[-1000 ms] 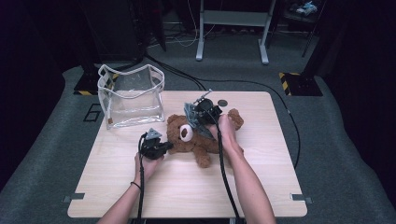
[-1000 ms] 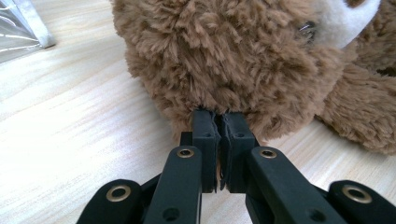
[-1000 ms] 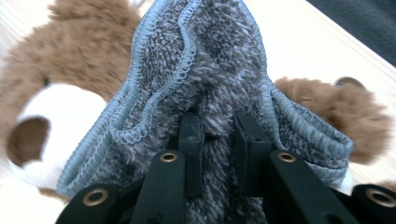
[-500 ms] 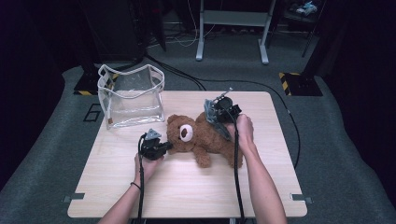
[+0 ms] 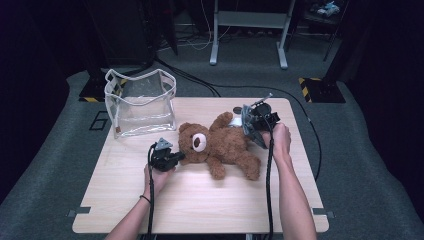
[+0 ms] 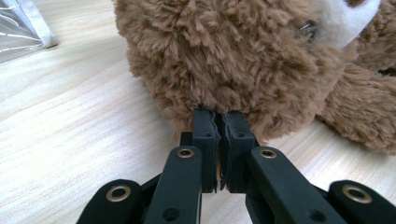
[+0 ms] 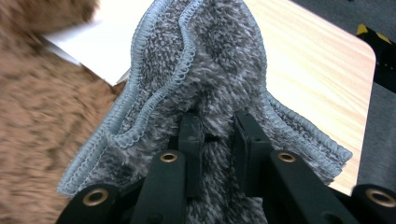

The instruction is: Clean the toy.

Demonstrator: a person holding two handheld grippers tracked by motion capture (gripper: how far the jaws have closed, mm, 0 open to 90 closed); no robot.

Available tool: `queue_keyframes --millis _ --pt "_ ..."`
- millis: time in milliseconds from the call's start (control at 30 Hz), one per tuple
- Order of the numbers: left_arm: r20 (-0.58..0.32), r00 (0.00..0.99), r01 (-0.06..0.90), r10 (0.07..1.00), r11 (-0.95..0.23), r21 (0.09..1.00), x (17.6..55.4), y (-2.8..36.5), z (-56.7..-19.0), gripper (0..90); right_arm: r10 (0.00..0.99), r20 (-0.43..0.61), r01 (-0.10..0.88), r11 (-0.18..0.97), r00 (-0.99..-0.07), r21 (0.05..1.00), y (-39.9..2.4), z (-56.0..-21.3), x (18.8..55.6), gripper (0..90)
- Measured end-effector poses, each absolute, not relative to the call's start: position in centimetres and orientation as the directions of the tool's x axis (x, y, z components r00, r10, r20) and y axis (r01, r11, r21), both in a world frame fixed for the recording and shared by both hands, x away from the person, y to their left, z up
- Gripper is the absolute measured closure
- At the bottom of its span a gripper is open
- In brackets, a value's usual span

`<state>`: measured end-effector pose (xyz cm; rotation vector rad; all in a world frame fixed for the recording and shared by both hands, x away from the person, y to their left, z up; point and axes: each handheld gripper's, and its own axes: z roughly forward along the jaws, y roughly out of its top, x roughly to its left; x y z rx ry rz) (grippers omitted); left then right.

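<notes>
The right gripper (image 5: 250,125), clenched on a grey cloth (image 7: 210,84), hangs over the bear's (image 5: 220,145) legs, its body stretching away toward the left gripper (image 5: 176,156), pinched on the head's fur.

Bright tabletop, dark surroundings, slight blur

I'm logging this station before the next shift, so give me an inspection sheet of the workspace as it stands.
Surface: light wooden table, bare toward the near edge.
Job's things: brown teddy bear lying on the table; grey cloth with stitched edging.
Clutter: clear plastic bag standing open at the far left; white sheet beside the bear.
Grippers: left gripper shut on the bear's fur; right gripper shut on the cloth.
Cables: one black cable trails from each gripper.
Surroundings: grey carpet, metal stand legs, dark background.
</notes>
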<state>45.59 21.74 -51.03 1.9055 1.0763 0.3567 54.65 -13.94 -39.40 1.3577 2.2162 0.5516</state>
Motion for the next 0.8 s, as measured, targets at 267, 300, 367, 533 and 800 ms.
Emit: queue_keyframes --millis 267,300,367,533,800 --pt "-0.164 0.581 0.543 0.797 -0.23 0.807 45.6 21.6 -51.0 86.0 0.876 -0.097 0.663 0.425 -0.472 0.617 -10.8 -37.9 54.4 75.1" --pt "-0.164 0.581 0.543 0.797 -0.23 0.807 45.6 21.6 -51.0 85.9 0.868 -0.083 0.663 0.432 -0.489 0.611 -10.3 -38.0 54.6 75.0" --pt "-0.162 0.581 0.544 0.797 -0.232 0.806 45.6 21.6 -51.0 85.9 0.864 -0.083 0.665 0.441 -0.497 0.602 -9.5 -38.6 55.0 75.1" --pt "-0.164 0.581 0.541 0.797 -0.228 0.809 45.6 21.7 -51.0 85.9 0.881 -0.068 0.702 0.418 -0.468 0.577 -9.6 -40.1 55.7 75.1" --pt "-0.163 0.584 0.541 0.795 -0.231 0.809 45.6 21.7 -50.9 86.0 0.906 -0.1 0.728 0.393 -0.412 0.562 -12.1 -40.9 55.8 75.1"
